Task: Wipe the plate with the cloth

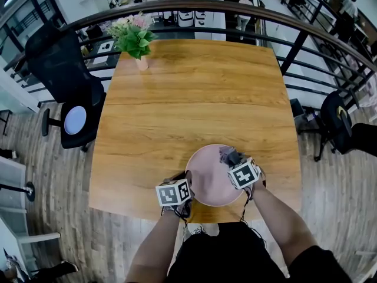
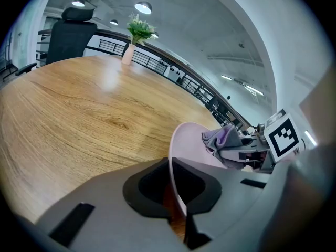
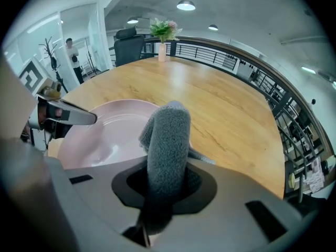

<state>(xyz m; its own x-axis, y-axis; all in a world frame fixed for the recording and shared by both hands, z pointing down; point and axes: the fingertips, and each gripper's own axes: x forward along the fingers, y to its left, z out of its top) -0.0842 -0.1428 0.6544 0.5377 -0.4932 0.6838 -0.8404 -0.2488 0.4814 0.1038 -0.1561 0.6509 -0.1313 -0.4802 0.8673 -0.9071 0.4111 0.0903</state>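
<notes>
The plate [image 2: 190, 140] in the left gripper [image 2: 175, 196] is plain pale pink. The cloth [image 3: 168, 135] between the jaws of the right gripper [image 3: 165, 193] is fuzzy mid-grey, and shows a lilac tinge in the left gripper view. Both claws have grey bodies with black hollows round the jaws. Each carries a marker cube [image 1: 173, 192] with black-and-white squares. The table [image 1: 194, 99] beneath them is honey-brown wood with darker grain. Far beyond the claws, a pale pink vase [image 1: 141, 62] holds green leaves and pink blossoms, beside a black office chair [image 1: 62, 69].
</notes>
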